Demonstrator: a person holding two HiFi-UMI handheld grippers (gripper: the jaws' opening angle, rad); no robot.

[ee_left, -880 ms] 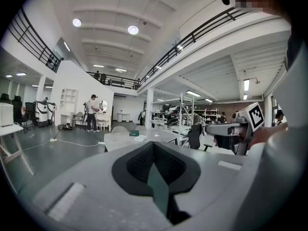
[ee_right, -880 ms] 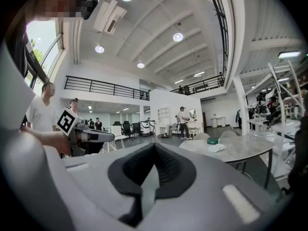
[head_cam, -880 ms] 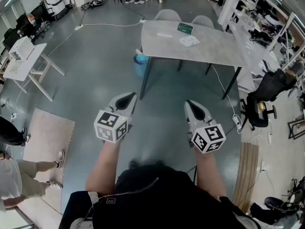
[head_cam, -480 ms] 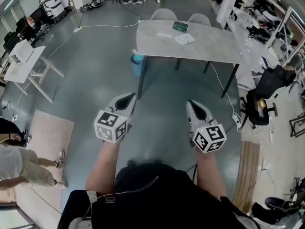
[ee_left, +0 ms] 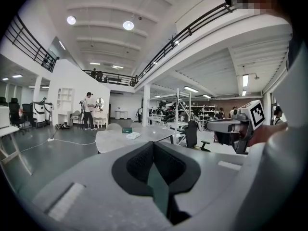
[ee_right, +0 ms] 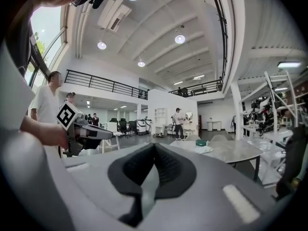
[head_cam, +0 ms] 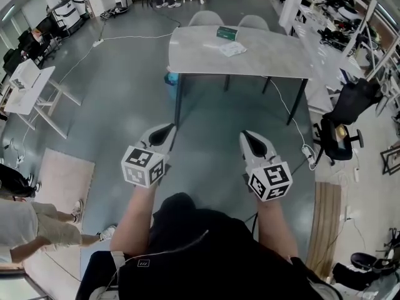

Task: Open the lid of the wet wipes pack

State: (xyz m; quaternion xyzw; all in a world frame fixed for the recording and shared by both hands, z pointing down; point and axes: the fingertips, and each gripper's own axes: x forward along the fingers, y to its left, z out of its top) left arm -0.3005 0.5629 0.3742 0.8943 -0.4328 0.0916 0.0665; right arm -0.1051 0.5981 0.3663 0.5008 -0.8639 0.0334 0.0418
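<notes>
The green wet wipes pack [head_cam: 227, 32] lies on the far side of a grey table [head_cam: 275, 61], with a white sheet [head_cam: 232, 49] beside it. The pack also shows small and distant in the left gripper view [ee_left: 127, 130] and in the right gripper view [ee_right: 200, 142]. My left gripper [head_cam: 170, 128] and right gripper [head_cam: 245, 134] are held side by side over the floor, well short of the table. Both are shut and empty, as each gripper's own view confirms: left gripper [ee_left: 153, 146], right gripper [ee_right: 154, 148].
Two grey chairs [head_cam: 206, 19] stand behind the table and a blue bin [head_cam: 170, 79] sits under its left end. A black office chair [head_cam: 340, 142] is at the right. A white folding table [head_cam: 25, 83] and a bystander [head_cam: 25, 230] are at the left. A cable crosses the floor.
The table has slid left in the head view as I walk toward it. The bystander at the left has stepped along. Both grippers stay shut and level in front of me.
</notes>
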